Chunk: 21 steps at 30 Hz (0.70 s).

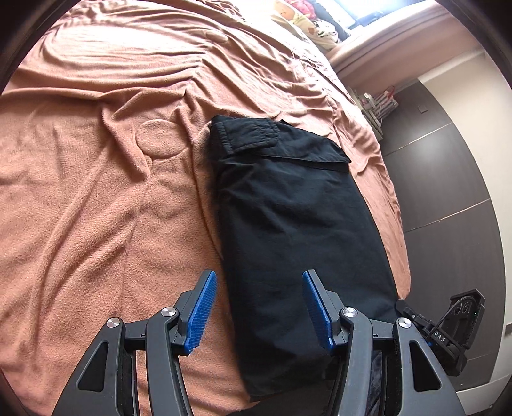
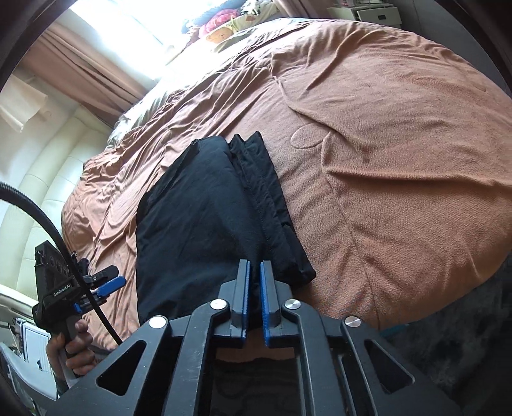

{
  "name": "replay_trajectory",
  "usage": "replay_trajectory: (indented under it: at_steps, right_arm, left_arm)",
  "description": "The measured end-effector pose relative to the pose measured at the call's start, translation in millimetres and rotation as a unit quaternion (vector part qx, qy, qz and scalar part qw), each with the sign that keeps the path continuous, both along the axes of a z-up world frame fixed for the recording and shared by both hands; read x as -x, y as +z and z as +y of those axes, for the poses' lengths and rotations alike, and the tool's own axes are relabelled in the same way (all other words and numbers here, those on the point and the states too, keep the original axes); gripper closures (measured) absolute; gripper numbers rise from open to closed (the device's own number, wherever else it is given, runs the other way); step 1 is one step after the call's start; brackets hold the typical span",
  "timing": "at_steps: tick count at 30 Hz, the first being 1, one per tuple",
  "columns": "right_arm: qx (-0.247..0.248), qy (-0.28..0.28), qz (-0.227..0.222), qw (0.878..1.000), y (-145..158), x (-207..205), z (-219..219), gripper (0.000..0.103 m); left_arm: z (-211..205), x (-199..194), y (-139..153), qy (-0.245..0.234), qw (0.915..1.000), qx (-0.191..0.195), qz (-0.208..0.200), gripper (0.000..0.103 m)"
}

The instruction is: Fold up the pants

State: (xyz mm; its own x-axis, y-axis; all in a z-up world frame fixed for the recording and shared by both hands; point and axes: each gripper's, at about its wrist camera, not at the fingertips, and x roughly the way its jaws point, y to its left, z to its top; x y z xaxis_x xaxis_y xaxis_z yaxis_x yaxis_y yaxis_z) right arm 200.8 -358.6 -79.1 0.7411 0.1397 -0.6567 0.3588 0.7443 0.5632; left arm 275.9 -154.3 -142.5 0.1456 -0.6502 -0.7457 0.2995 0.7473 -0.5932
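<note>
The left gripper (image 1: 259,307) hangs over the near end of the pants (image 1: 288,230), its blue pads spread wide with nothing between them; the right gripper (image 2: 254,300) has its pads drawn almost together just above the near edge of the pants (image 2: 204,224), and whether any cloth is caught in the narrow gap I cannot tell. The pants are black, folded into a long thick packet, lying on the blanket (image 1: 96,198) near the bed's edge; a pocket flap (image 1: 252,137) shows at the far end, and stitched layers stack along one side. The blanket is salmon-brown, wrinkled, with a round pattern pressed into it (image 1: 161,139). Beside the bed, dark floor (image 1: 448,179) in wide planks; a small rack (image 1: 379,104) stands by the bed's far corner, what is in it too small to tell. At the head, pillows and plush toys (image 2: 220,32) under a bright window (image 2: 128,19) with a curtain (image 2: 80,54); a padded cream wall (image 2: 41,179) runs along one side.
</note>
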Motion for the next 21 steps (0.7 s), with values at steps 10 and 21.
replay_trajectory:
  at_steps: [10,21]
  right_arm:
    - [0.031,-0.021,0.012,0.999,13.4,38.0,17.0,0.103]
    - [0.02,-0.009,0.023,0.999,15.7,36.9,14.9,0.102]
  left_arm:
    - [4.8,-1.0,-14.1,-0.007,0.9998,0.01,0.015,0.046]
    - [5.2,1.3,-13.5,-0.008,0.9997,0.012,0.017,0.047]
